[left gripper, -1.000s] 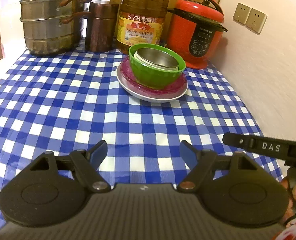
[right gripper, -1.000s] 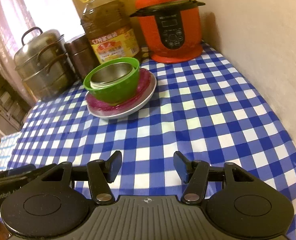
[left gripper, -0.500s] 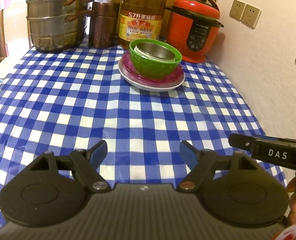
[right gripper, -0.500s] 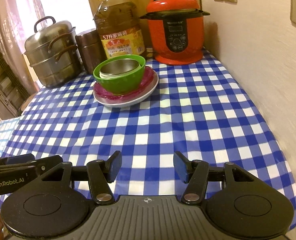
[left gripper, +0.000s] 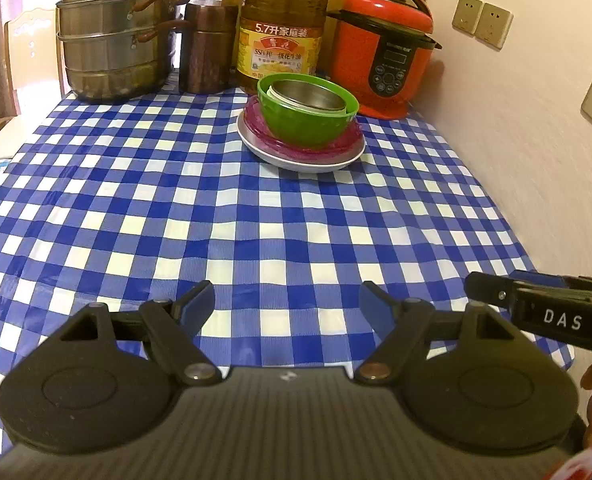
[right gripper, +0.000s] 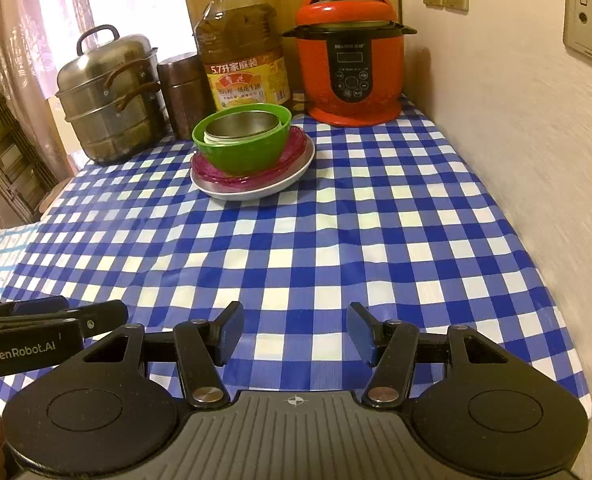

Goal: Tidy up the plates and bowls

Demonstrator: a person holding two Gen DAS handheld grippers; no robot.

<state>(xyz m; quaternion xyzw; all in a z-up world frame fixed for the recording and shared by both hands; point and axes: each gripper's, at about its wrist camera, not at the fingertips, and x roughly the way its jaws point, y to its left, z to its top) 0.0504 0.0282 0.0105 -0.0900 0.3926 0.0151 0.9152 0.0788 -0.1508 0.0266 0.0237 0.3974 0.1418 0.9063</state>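
One stack stands at the far side of the checked table: a white plate at the bottom, a pink plate on it, then a green bowl with a steel bowl nested inside. My left gripper hangs open over the near part of the table, well short of the stack, nothing between its fingers. My right gripper is likewise open and empty, and its body shows at the right edge of the left wrist view.
Behind the stack stand a steel steamer pot, a copper canister, a large oil bottle and a red rice cooker. A wall with sockets runs along the table's right side. The blue-and-white cloth covers the table.
Both grippers have drawn back from the stack, which now looks smaller and farther off. The right view has rolled level. Jaw openings are unchanged.
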